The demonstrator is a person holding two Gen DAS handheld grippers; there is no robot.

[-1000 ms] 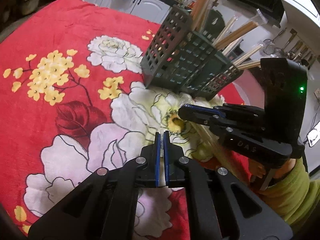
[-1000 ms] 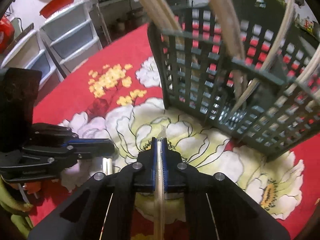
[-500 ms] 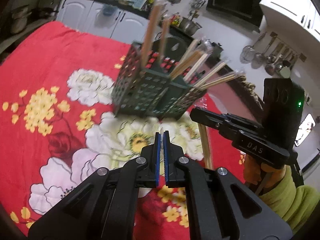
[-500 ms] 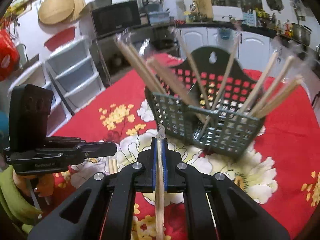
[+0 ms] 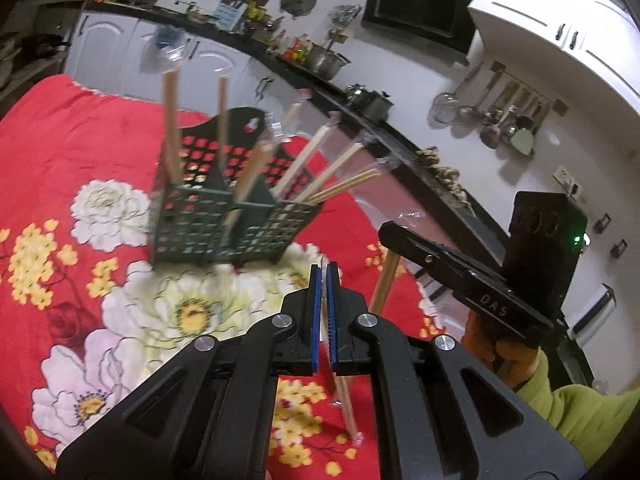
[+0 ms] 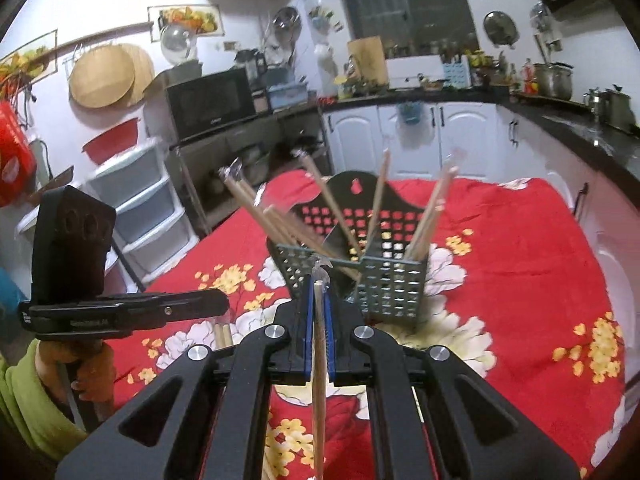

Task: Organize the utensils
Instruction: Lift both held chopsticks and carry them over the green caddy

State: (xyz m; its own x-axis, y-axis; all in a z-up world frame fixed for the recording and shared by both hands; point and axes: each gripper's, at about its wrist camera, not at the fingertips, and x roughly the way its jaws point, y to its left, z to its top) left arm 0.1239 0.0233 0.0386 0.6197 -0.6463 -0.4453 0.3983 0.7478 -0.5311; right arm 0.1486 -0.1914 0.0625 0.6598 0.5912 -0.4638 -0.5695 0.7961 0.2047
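A dark green slotted utensil basket [image 5: 224, 220] stands on the red flowered cloth, with several wrapped wooden chopstick pairs leaning in its compartments; it also shows in the right wrist view [image 6: 384, 276]. My left gripper [image 5: 324, 272] is shut on a wrapped chopstick pair [image 5: 344, 404] that hangs below the jaws. My right gripper [image 6: 318, 280] is shut on another wrapped chopstick pair [image 6: 319, 380], held well above the cloth in front of the basket. The right gripper shows in the left wrist view [image 5: 404, 236], with its chopsticks [image 5: 384, 284] hanging down.
The red flowered cloth [image 5: 60, 152] covers the table. Kitchen counters with pots [image 6: 556, 80] and white cabinets [image 6: 420, 136] stand behind. A plastic drawer unit [image 6: 136, 208] stands left of the table. The left gripper appears in the right wrist view [image 6: 216, 304].
Both grippers have risen and pulled back from the basket, each still holding its chopsticks. The basket now looks smaller and farther away in both views.
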